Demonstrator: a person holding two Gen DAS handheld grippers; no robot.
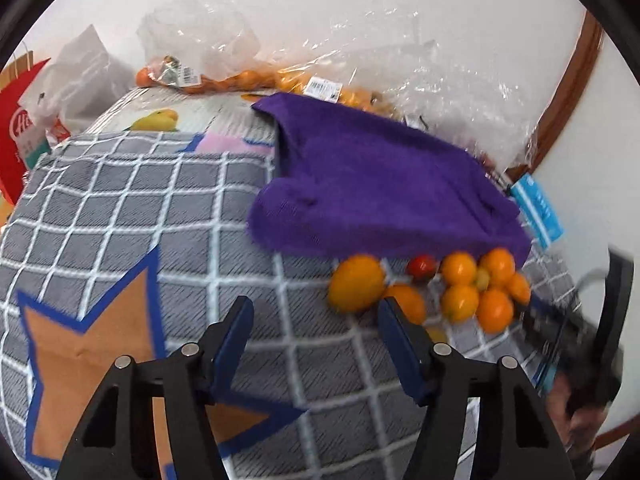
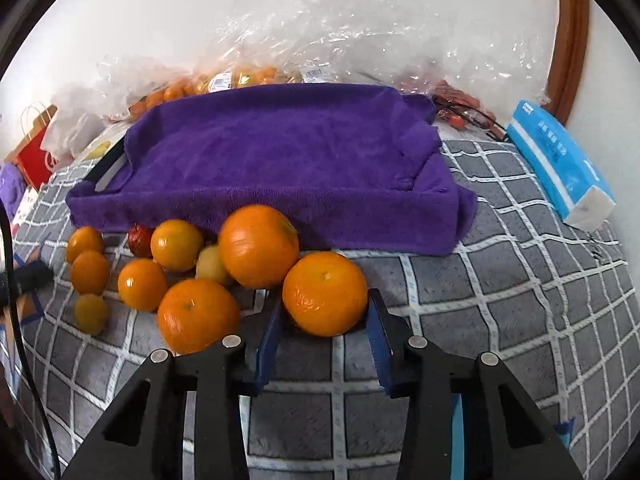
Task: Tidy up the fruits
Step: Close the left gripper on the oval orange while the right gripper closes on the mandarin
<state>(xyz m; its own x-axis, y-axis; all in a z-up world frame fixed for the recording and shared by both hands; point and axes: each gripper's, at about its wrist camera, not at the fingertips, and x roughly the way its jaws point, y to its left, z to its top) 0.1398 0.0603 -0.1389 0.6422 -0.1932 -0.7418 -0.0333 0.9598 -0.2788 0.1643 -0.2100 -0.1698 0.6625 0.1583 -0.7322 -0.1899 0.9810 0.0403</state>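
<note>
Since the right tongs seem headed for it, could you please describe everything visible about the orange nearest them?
The orange is round, bright and glossy, with dimpled peel, a small stem dimple on top and a scuffed patch low on its left. It sits on the grey checked blanket, just before the purple towel, close beside a larger orange. The open right tongs flank it; contact is unclear.

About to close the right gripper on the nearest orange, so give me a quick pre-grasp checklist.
1. Right gripper open: ok.
2. Nearest orange between its fingers: ok, only the tips flank it.
3. Fingers clear of the neighbouring orange: cannot tell, left finger is close.
4. Purple towel tray free to receive fruit: ok.
5. Left gripper open, holding nothing: ok.
</note>
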